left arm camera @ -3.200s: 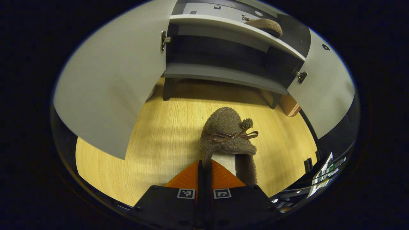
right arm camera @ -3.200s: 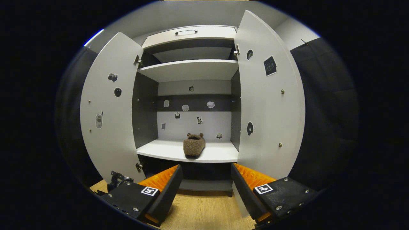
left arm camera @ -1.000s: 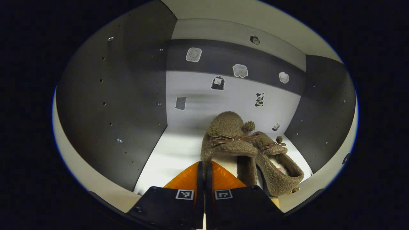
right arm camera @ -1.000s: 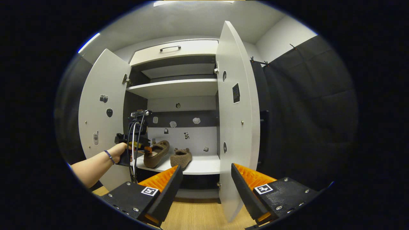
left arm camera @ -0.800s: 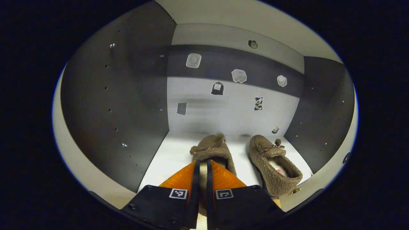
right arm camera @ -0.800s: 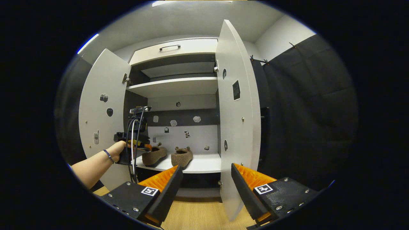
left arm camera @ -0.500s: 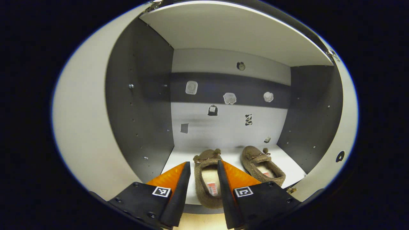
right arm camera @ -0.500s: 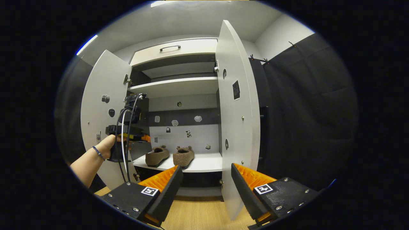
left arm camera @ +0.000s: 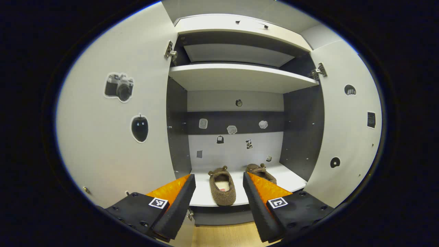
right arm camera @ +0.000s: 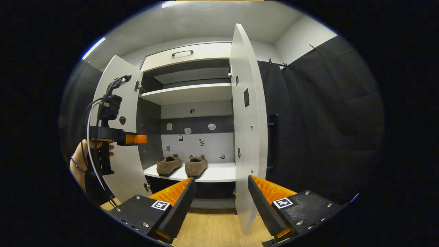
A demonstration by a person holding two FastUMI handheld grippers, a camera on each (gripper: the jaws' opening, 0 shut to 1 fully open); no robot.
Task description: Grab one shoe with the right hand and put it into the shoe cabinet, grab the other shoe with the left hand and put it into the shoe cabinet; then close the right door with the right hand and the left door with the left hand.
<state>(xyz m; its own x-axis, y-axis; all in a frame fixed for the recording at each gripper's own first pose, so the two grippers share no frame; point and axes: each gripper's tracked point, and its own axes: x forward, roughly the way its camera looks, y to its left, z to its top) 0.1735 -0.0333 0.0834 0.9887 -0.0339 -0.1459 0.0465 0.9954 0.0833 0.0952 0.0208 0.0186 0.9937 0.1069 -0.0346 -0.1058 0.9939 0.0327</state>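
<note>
left gripper (left arm camera: 219, 199): fingers spread wide, holding nothing, in front of the open cabinet; also seen from the side in the right gripper view, in a hand (right arm camera: 90, 151) by the left door.
right gripper (right arm camera: 221, 200): fingers spread wide, empty, low over the wood floor (right arm camera: 212, 230), near the right door's lower edge.
right door (right arm camera: 248, 137): open, nearly edge-on in the right gripper view. Stiff flat panel on hinges; my call, push the outer face near the free edge and it swings easily.
left door (left arm camera: 113, 120): open wide, stickers on its inner face. Same handling, push from outside near the free edge.
shoes: both on the lower shelf (left arm camera: 205, 195), side by side, just apart, toes to the back wall. Left shoe (left arm camera: 222, 185), right shoe (left arm camera: 264, 171) partly behind a finger. Fuzzy, soft, light; they need no further grip.
task state: shoes are in, both doors not yet shut.
view difference: left gripper view shows the left door's inner face and the left shoe's lining; right gripper view shows both shoes unobstructed, the drawer handle (right arm camera: 182, 52) above, and the dark curtain (right arm camera: 325, 130) beyond the right door.
</note>
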